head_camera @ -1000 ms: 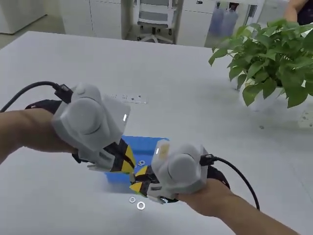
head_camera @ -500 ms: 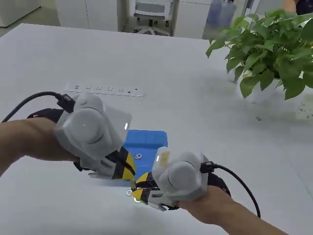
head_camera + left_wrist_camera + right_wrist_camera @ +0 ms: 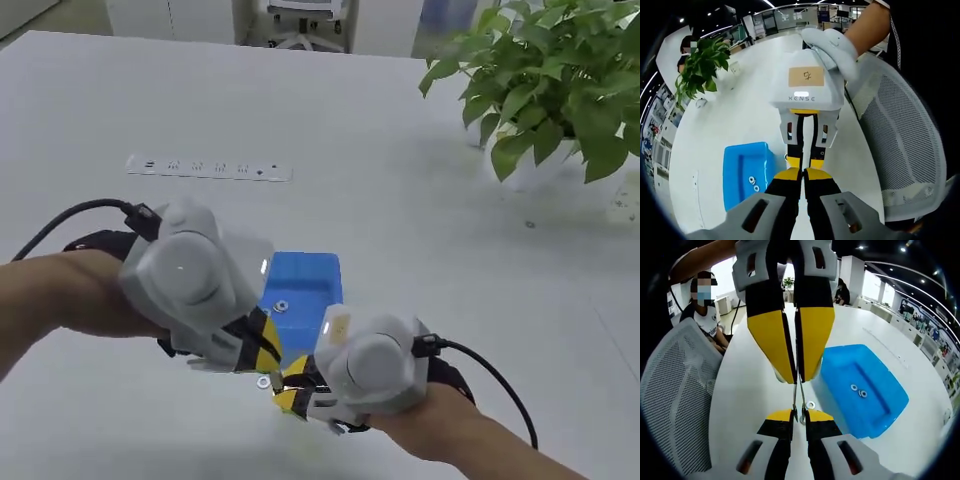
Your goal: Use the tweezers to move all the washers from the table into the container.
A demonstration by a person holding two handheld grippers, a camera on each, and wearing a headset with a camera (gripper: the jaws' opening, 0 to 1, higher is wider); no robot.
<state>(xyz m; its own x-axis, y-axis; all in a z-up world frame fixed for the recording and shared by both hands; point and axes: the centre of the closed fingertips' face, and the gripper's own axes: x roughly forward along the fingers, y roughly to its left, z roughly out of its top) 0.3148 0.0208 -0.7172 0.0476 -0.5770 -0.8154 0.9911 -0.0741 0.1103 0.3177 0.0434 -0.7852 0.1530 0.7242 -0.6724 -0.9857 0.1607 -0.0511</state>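
The blue container [image 3: 305,277] sits on the white table just beyond both grippers, with two washers [image 3: 858,390] lying in it. One washer [image 3: 811,404] lies on the table beside the container's near wall, close to the jaw tips; it is the washer [image 3: 263,382] under the grippers in the head view. The thin metal tweezers [image 3: 797,400] run from the left gripper [image 3: 262,352] down into the right gripper [image 3: 800,416]. Both grippers meet tip to tip, jaws shut on the tweezers. The tweezer points are hidden between the right jaws.
A white power strip [image 3: 208,168] lies farther back on the table. A potted green plant [image 3: 545,80] stands at the back right. A mesh office chair [image 3: 900,150] is beside the table edge, and a person [image 3: 702,305] sits behind it.
The head camera has tilted, shifting the whole scene. The two grippers stay tip to tip and sit slightly nearer the container's near wall. Two washers showed by the tips; one shows now.
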